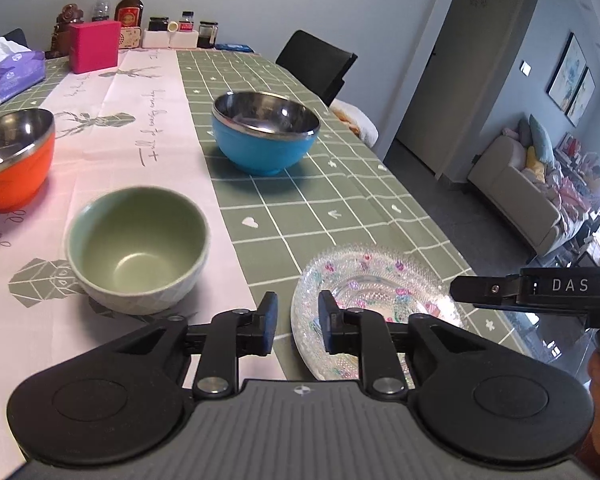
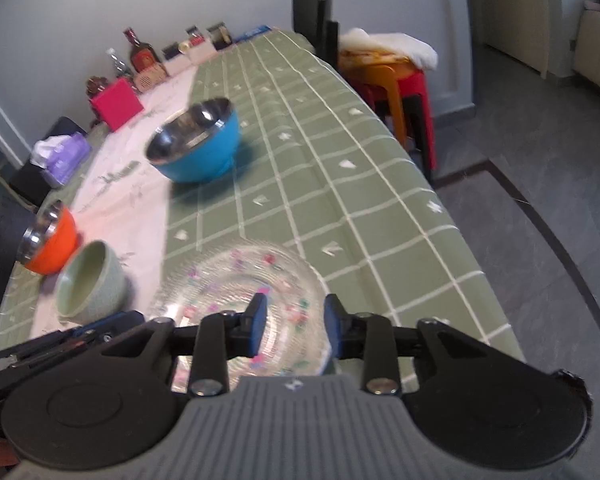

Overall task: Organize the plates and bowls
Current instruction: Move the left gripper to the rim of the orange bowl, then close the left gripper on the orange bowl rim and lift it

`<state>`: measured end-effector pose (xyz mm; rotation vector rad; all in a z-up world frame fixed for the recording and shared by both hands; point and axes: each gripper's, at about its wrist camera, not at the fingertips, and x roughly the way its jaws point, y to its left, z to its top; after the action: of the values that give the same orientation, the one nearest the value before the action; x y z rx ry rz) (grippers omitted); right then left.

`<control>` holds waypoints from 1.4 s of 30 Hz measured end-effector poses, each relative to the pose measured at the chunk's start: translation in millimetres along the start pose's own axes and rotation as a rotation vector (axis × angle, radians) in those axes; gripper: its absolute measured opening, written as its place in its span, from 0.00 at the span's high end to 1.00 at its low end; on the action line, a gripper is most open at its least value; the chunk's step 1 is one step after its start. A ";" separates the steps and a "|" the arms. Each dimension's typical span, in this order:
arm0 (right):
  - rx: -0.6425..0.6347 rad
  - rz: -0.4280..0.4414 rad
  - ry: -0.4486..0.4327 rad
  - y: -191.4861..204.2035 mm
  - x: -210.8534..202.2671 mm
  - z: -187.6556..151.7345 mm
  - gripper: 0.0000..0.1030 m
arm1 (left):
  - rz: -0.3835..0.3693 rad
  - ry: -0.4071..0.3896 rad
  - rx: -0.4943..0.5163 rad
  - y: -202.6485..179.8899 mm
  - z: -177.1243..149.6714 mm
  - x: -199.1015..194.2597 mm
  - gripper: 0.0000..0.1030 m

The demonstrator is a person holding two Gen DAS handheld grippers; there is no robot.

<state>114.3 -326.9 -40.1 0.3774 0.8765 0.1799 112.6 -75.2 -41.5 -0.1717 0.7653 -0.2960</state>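
Note:
A clear glass plate with flower print point(image 1: 380, 280) lies on the green checked tablecloth near the front edge; it also shows in the right wrist view point(image 2: 236, 280). My left gripper point(image 1: 298, 320) is open, its fingers astride the plate's left rim. My right gripper point(image 2: 294, 322) is open and empty, low over the plate's near right side; it enters the left wrist view from the right point(image 1: 500, 292). A pale green bowl point(image 1: 138, 248) point(image 2: 90, 284), a blue steel-lined bowl point(image 1: 266, 132) point(image 2: 196, 140) and an orange steel-lined bowl point(image 1: 14, 156) point(image 2: 50, 240) stand apart on the table.
A tissue box point(image 1: 10, 70), a pink box point(image 1: 94, 46), bottles and jars point(image 1: 130, 8) line the far end. A black chair point(image 1: 316, 64) and stacked stools point(image 2: 396, 84) stand at the table's right side. The table edge point(image 2: 480, 280) drops to grey floor.

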 end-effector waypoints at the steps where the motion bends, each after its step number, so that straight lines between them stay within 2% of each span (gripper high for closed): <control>1: -0.001 0.023 -0.001 2.2 -0.2 0.2 0.66 | 0.000 -0.004 -0.006 3.1 1.8 -4.0 0.72; 4: -0.040 0.061 -0.009 15.9 0.9 -0.3 0.62 | 0.005 -0.016 -0.025 15.5 9.6 -17.9 0.71; 13: -0.156 0.191 -0.002 69.4 12.3 -6.2 0.54 | 0.083 -0.035 -0.054 73.8 28.6 -60.7 0.61; 17: -0.189 0.258 0.030 102.1 23.1 -4.0 0.53 | 0.136 -0.046 -0.095 111.3 35.8 -74.2 0.57; 20: -0.216 0.287 0.064 130.7 33.9 -2.9 0.46 | 0.159 -0.049 -0.118 139.5 39.9 -78.7 0.52; 28: -0.289 0.288 0.102 209.8 75.7 9.6 0.46 | 0.214 -0.091 -0.235 204.3 62.9 -79.7 0.52; 33: -0.265 0.287 0.116 248.7 109.0 27.1 0.46 | 0.249 -0.134 -0.324 243.1 77.8 -65.6 0.52; 38: -0.210 0.268 0.122 276.7 144.7 44.3 0.46 | 0.279 -0.147 -0.486 284.4 80.0 -47.1 0.52; 42: -0.156 0.239 0.144 287.4 173.7 53.9 0.46 | 0.273 -0.142 -0.513 297.2 79.8 -36.2 0.52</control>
<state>265.6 -22.9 -19.8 0.3250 0.9514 0.4982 203.6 221.0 -38.1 -0.5601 0.7015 0.1768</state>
